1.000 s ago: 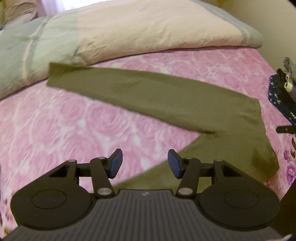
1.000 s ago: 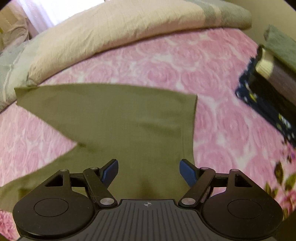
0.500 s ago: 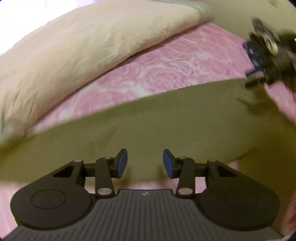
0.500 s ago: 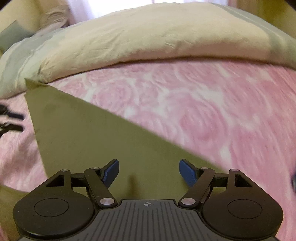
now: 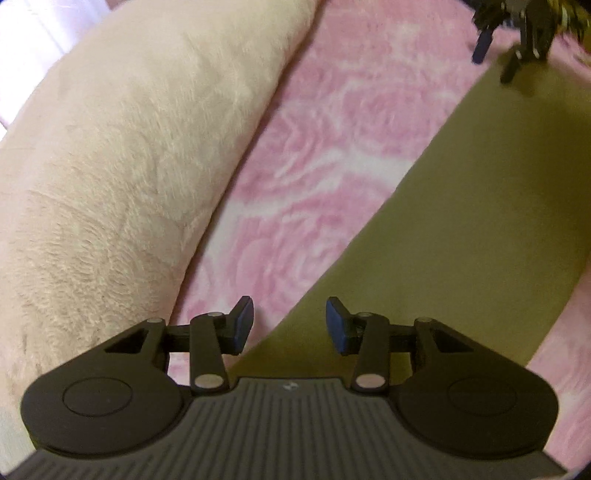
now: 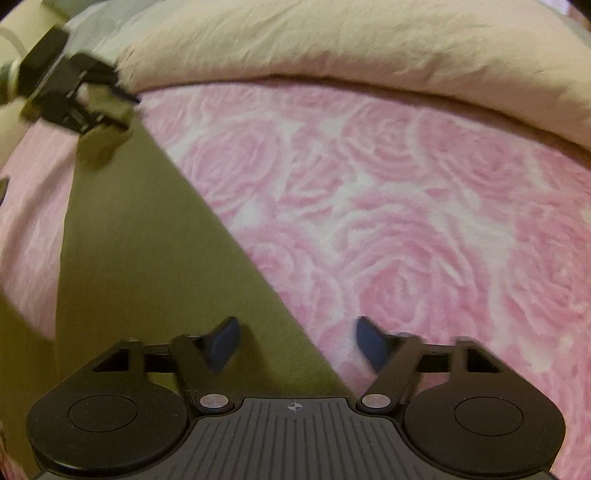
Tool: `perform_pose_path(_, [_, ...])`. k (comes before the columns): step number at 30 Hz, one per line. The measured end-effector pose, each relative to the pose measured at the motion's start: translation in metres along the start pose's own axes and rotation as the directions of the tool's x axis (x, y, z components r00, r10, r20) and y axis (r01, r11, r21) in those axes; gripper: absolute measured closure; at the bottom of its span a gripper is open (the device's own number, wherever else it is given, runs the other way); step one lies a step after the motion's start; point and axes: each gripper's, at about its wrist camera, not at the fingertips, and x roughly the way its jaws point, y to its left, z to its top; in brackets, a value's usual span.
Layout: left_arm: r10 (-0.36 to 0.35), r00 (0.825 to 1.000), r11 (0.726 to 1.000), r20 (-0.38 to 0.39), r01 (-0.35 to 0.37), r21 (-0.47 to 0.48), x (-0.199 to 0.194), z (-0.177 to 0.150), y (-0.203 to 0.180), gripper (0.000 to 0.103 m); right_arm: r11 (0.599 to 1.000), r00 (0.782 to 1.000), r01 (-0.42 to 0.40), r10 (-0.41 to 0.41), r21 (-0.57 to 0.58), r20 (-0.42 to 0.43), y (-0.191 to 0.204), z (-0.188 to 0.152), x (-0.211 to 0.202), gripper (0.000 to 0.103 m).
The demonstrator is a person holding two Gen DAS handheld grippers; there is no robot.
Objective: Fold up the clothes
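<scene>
An olive green garment (image 5: 480, 206) lies flat on the bed, running from bottom centre to top right in the left wrist view. My left gripper (image 5: 290, 325) hovers low over its long edge, jaws partly open and straddling that edge, pads off the cloth. In the right wrist view the garment (image 6: 140, 240) fills the left side. My right gripper (image 6: 297, 343) hangs over its slanted edge with its jaws closing, the left pad above cloth and the right above the sheet, nothing pinched. Each view shows the other gripper, blurred, at the garment's far end: the right gripper (image 5: 517, 33) and the left gripper (image 6: 74, 96).
The bed is covered by a pink rose-patterned sheet (image 6: 424, 221). A thick cream quilt (image 5: 110, 177) lies bunched along the far side, also seen as the quilt (image 6: 351, 44) across the top of the right wrist view.
Both grippers have dropped toward the bed and rolled, ending close over opposite ends of the olive garment. Both pairs of jaws have narrowed; the right one narrowed in the last half second.
</scene>
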Motion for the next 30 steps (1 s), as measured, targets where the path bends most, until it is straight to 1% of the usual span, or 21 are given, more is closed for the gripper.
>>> perform_pose_path(1, [-0.012, 1.0, 1.0, -0.018, 0.012, 0.007, 0.006, -0.002, 0.002, 0.063, 1.0, 1.0, -0.002, 0.002, -0.01, -0.007, -0.001, 0.0, 0.003, 0.05])
perform_pose_path(3, [-0.031, 0.999, 0.999, -0.019, 0.03, -0.033, 0.011, -0.006, 0.007, 0.059, 1.0, 1.0, -0.004, 0.004, -0.017, -0.002, -0.001, 0.0, 0.004, 0.05])
perform_pose_path(4, [-0.039, 0.999, 0.998, -0.017, 0.038, -0.055, 0.012, -0.008, 0.01, 0.06, 1.0, 1.0, -0.005, 0.005, -0.016, 0.0, -0.001, 0.0, 0.005, 0.05])
perform_pose_path(5, [-0.047, 0.999, 0.996, -0.015, 0.045, -0.074, 0.012, -0.009, 0.011, 0.063, 1.0, 1.0, -0.006, 0.006, -0.015, 0.0, 0.0, -0.001, 0.004, 0.05])
perform_pose_path(6, [-0.054, 0.998, 0.996, -0.013, 0.053, -0.077, 0.011, -0.011, 0.01, 0.067, 1.0, 1.0, -0.009, 0.009, -0.015, -0.003, 0.001, -0.002, 0.004, 0.064])
perform_pose_path(7, [-0.061, 0.998, 0.996, -0.011, 0.06, -0.066, 0.009, -0.012, 0.007, 0.081, 1.0, 1.0, -0.013, 0.013, -0.013, -0.009, 0.003, -0.002, 0.004, 0.075])
perform_pose_path(8, [-0.071, 0.997, 0.997, -0.012, 0.07, -0.044, 0.007, -0.012, 0.002, 0.09, 1.0, 1.0, -0.019, 0.019, -0.01, -0.017, 0.004, -0.002, 0.004, 0.091])
perform_pose_path(9, [-0.061, 0.998, 0.998, -0.019, 0.061, -0.003, 0.005, -0.012, -0.006, 0.097, 1.0, 1.0, -0.015, 0.015, -0.011, -0.021, 0.008, -0.003, 0.002, 0.097])
perform_pose_path(11, [-0.006, 1.0, 0.999, -0.021, 0.007, 0.053, -0.003, -0.014, -0.021, 0.099, 0.999, 1.0, 0.027, -0.027, -0.04, -0.01, 0.021, -0.008, -0.003, 0.1])
perform_pose_path(13, [0.06, 0.998, 0.996, -0.005, -0.059, 0.073, -0.018, -0.015, -0.036, 0.099, 0.993, 0.996, 0.091, -0.089, -0.075, 0.022, 0.039, -0.016, -0.012, 0.1])
perform_pose_path(15, [0.129, 0.991, 0.989, 0.02, -0.13, 0.073, -0.036, -0.02, -0.053, 0.099, 0.978, 0.984, 0.172, -0.164, -0.117, 0.075, 0.063, -0.024, -0.028, 0.101])
perform_pose_path(17, [0.205, 0.977, 0.979, 0.055, -0.206, 0.004, -0.065, -0.034, -0.073, 0.1, 0.953, 0.96, 0.262, -0.241, -0.154, 0.139, 0.092, -0.036, -0.049, 0.101])
perform_pose_path(19, [0.255, 0.964, 0.964, 0.079, -0.247, -0.101, -0.099, -0.056, -0.103, 0.1, 0.917, 0.927, 0.353, -0.316, -0.187, 0.201, 0.126, -0.053, -0.07, 0.101])
perform_pose_path(20, [0.276, 0.957, 0.953, 0.09, -0.261, -0.155, -0.117, -0.068, -0.119, 0.1, 0.896, 0.909, 0.394, -0.349, -0.202, 0.226, 0.144, -0.063, -0.079, 0.101])
perform_pose_path(22, [0.302, 0.948, 0.923, 0.1, -0.265, -0.28, -0.153, -0.096, -0.158, 0.1, 0.858, 0.878, 0.46, -0.4, -0.228, 0.263, 0.181, -0.089, -0.097, 0.101])
perform_pose_path(23, [0.308, 0.946, 0.905, 0.1, -0.26, -0.336, -0.168, -0.111, -0.179, 0.1, 0.843, 0.866, 0.483, -0.42, -0.237, 0.272, 0.2, -0.104, -0.104, 0.101])
perform_pose_path(25, [0.316, 0.946, 0.868, 0.074, -0.257, -0.424, -0.189, -0.138, -0.226, 0.1, 0.821, 0.851, 0.515, -0.454, -0.246, 0.266, 0.234, -0.135, -0.113, 0.101])
perform_pose_path(26, [0.304, 0.951, 0.847, 0.056, -0.243, -0.472, -0.195, -0.151, -0.249, 0.1, 0.818, 0.848, 0.524, -0.472, -0.238, 0.243, 0.247, -0.15, -0.113, 0.1])
perform_pose_path(28, [0.252, 0.968, 0.797, 0.019, -0.196, -0.572, -0.2, -0.176, -0.289, 0.098, 0.82, 0.844, 0.535, -0.506, -0.205, 0.179, 0.27, -0.181, -0.108, 0.1])
perform_pose_path(30, [0.191, 0.981, 0.743, -0.03, -0.164, -0.649, -0.195, -0.196, -0.322, 0.096, 0.827, 0.839, 0.544, -0.54, -0.142, 0.071, 0.284, -0.207, -0.096, 0.1])
